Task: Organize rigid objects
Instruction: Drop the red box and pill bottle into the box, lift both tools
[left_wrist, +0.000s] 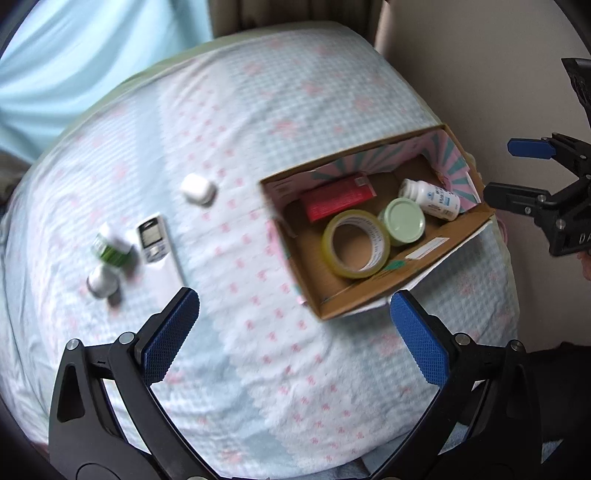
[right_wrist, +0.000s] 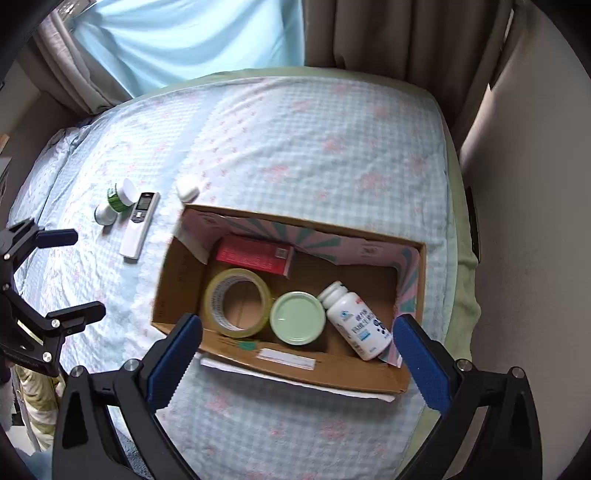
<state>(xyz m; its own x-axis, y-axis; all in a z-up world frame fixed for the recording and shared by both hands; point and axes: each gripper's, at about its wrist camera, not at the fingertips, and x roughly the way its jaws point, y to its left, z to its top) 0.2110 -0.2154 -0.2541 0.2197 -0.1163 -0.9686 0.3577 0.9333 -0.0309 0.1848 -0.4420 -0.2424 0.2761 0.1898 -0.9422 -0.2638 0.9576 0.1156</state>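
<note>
An open cardboard box lies on the bed. It holds a red box, a tape roll, a green-lidded jar and a white pill bottle. On the sheet to its left lie a white remote, a green-labelled bottle, a small white jar and a white case. My left gripper is open and empty above the sheet, left of the box. My right gripper is open and empty over the box's near edge.
The bed carries a blue checked sheet with pink marks. A wall runs along its right side. Curtains and a pale blue cloth hang behind the bed's far end.
</note>
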